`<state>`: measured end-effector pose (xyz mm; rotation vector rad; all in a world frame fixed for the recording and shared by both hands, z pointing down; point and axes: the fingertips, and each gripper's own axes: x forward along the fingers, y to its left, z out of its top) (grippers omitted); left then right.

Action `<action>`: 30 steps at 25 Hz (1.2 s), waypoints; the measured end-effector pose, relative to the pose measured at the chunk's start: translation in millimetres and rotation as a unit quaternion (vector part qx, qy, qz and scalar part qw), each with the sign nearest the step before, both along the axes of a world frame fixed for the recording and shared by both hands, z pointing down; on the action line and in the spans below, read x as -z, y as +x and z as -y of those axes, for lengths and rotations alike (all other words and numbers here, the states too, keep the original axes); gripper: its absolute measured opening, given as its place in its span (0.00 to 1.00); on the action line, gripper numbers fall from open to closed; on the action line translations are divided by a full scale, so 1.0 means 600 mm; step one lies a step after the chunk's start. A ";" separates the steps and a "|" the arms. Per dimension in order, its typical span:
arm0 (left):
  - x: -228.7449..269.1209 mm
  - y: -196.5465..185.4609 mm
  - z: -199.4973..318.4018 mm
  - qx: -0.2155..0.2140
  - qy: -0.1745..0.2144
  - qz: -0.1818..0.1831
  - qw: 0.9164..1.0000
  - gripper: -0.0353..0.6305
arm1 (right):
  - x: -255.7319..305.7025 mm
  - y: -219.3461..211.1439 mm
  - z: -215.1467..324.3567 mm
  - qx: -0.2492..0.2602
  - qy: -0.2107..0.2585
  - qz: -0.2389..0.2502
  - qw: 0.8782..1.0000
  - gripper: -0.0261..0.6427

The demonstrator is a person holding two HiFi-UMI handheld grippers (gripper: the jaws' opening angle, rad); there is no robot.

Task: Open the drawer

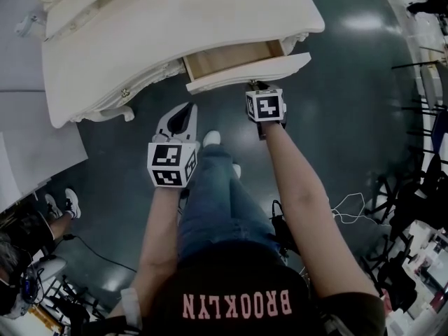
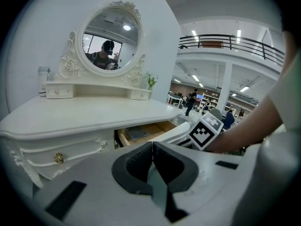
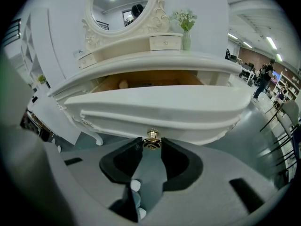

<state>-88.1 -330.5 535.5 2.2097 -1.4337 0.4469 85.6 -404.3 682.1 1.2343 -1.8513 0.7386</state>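
Brooklyn is printed in pink across the person's dark shirt (image 1: pixel 238 289), upside down to the head camera. Ahead, the right gripper (image 3: pixel 152 144) has its jaws closed on the gold knob (image 3: pixel 152 136) of the drawer (image 3: pixel 160 108). That drawer stands partly out of the white dressing table (image 1: pixel 140 40), its wooden inside showing. Bare floor (image 1: pixel 350 117) lies open to this claw's right and behind it. To its left and further back, the left gripper (image 2: pixel 152 149) hangs with jaws pressed together, empty.

open floor (image 1: pixel 343 124) beside the half-open drawer (image 1: pixel 249 73)
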 end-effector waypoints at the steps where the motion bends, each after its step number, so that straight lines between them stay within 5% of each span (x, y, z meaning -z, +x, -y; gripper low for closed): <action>1: 0.001 0.001 -0.004 -0.001 0.001 0.000 1.000 0.06 | -0.001 0.001 -0.005 0.000 0.000 -0.001 1.000 0.21; 30: -0.004 0.048 -0.115 0.012 -0.006 -0.002 1.000 0.06 | -0.001 0.041 -0.119 0.031 -0.008 -0.021 0.999 0.21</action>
